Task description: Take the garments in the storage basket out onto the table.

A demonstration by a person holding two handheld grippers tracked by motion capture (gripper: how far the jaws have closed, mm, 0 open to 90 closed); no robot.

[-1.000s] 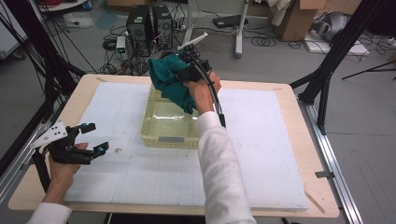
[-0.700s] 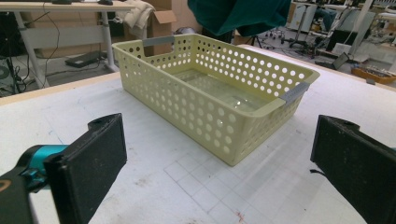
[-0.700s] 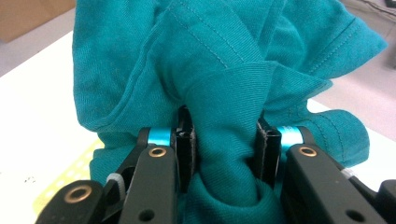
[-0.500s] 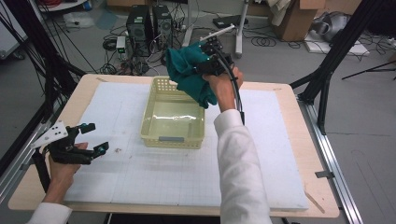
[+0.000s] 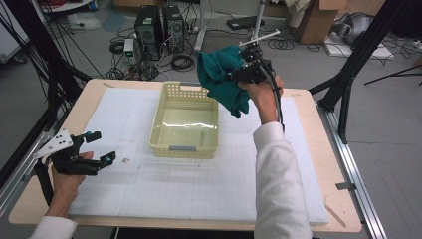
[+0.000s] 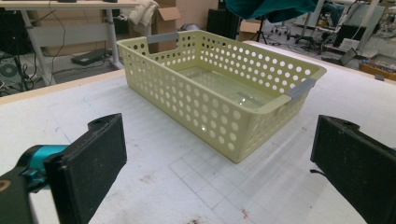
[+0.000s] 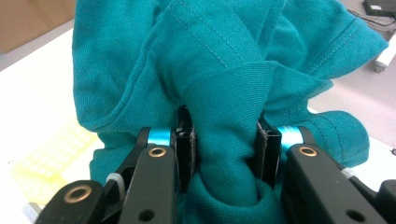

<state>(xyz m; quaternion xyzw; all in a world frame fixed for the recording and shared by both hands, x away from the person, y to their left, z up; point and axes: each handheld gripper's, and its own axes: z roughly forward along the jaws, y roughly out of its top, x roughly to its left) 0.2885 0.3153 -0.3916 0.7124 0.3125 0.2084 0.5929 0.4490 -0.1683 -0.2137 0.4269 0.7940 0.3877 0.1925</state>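
The teal cloth (image 5: 223,77) hangs bunched in the air above the far right corner of the yellow basket (image 5: 185,124) — a thick fold of it is clamped between the jaws of the right gripper (image 7: 223,144), probably so the whole bundle lifts clear in one piece. Its long axis runs roughly up and down, the loose end drooping toward the table (image 5: 149,199). The left gripper (image 5: 94,147) rests at the near left with jaws spread wide and nothing between them — facing the basket.
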